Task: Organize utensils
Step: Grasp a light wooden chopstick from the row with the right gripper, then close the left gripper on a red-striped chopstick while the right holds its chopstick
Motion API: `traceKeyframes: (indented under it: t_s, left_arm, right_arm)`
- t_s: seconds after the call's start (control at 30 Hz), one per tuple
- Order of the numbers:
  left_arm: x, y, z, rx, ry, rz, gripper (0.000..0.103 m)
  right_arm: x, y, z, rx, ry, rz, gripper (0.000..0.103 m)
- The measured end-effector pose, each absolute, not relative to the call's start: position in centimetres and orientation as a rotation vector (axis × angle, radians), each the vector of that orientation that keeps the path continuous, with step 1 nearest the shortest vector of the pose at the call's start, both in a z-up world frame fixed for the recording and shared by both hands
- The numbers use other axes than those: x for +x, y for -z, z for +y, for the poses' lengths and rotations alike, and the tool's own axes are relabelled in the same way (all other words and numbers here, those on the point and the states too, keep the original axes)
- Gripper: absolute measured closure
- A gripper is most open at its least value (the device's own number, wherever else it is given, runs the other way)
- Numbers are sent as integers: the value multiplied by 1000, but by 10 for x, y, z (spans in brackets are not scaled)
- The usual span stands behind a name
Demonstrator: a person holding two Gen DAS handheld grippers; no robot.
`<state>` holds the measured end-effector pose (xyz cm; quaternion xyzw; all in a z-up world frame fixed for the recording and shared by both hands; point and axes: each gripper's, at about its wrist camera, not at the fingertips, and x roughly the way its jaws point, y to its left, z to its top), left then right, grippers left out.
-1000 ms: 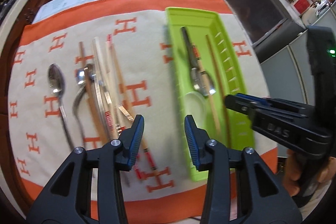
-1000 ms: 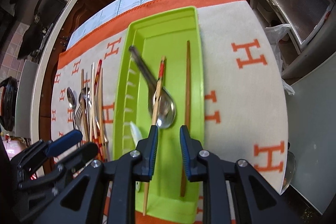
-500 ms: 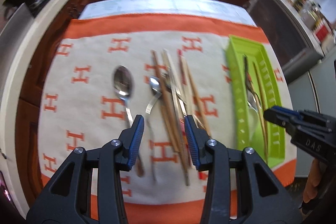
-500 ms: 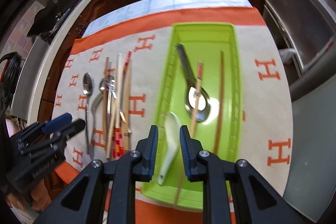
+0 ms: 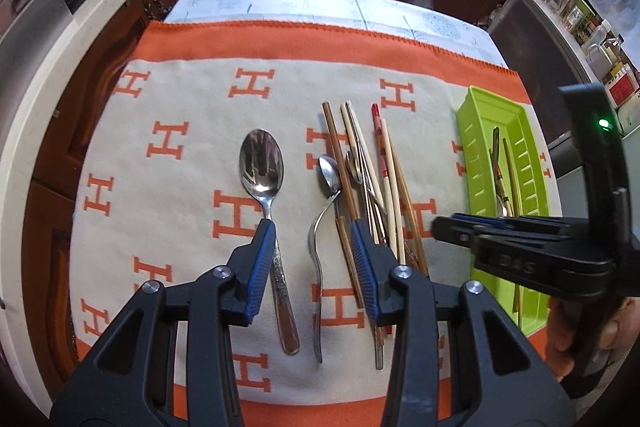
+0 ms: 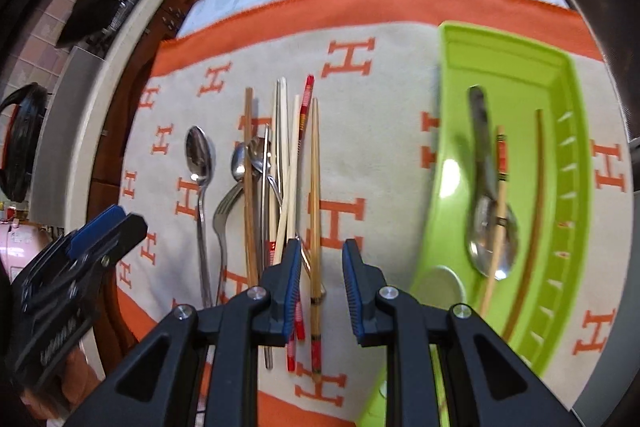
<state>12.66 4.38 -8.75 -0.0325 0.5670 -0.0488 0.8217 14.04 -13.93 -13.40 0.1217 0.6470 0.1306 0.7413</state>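
- Cutlery for sorting lies on the cloth (image 5: 192,131) with orange letters, in a loose group: a large spoon (image 5: 262,167) a little apart at the left, then a bent spoon (image 5: 326,195), then a bundle of chopsticks (image 5: 384,187) with thin metal pieces mixed in.
- Green tray (image 6: 568,163) stands at the right side of the cloth, well apart from the bundle. It already holds a metal spoon (image 6: 490,243), two single chopsticks and, at the near end, something white that I cannot identify.
- Left gripper (image 5: 314,255) hangs above the handles of the two spoons, its jaws spread and nothing between them.
- Right gripper (image 6: 320,279) hangs above the near ends of the chopsticks. Its jaws stand apart with a narrower gap, and they pinch nothing.
- Spoons are probably stiff, smooth and a little heavy at the bowl. I think the best hold is on the handle near its middle, across the narrow width, so the bowl does not tip the piece.
- Chopsticks seem light, rigid and easy to roll. Because they cross each other, one stick should be taken near its free end, where it lies clear of the neighbours; otherwise two may come up together.
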Motion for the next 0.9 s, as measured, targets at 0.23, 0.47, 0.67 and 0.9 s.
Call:
traceKeyframes:
  t_s: [0.23, 0.47, 0.67, 0.9]
  left_arm:
    - [131, 100, 45, -86, 113, 1228, 70]
    - [133, 106, 44, -94, 120, 1237, 70]
    - [140, 106, 30, -82, 142, 1243, 77]
    - [165, 108, -1, -50, 173, 1253, 80]
  right_arm:
    - [150, 160, -115, 202, -276, 1486, 86]
    - [149, 178, -106, 153, -264, 1526, 96]
    - [147, 174, -115, 206, -249, 1482, 97]
    - [137, 156, -150, 365, -262, 1423, 97]
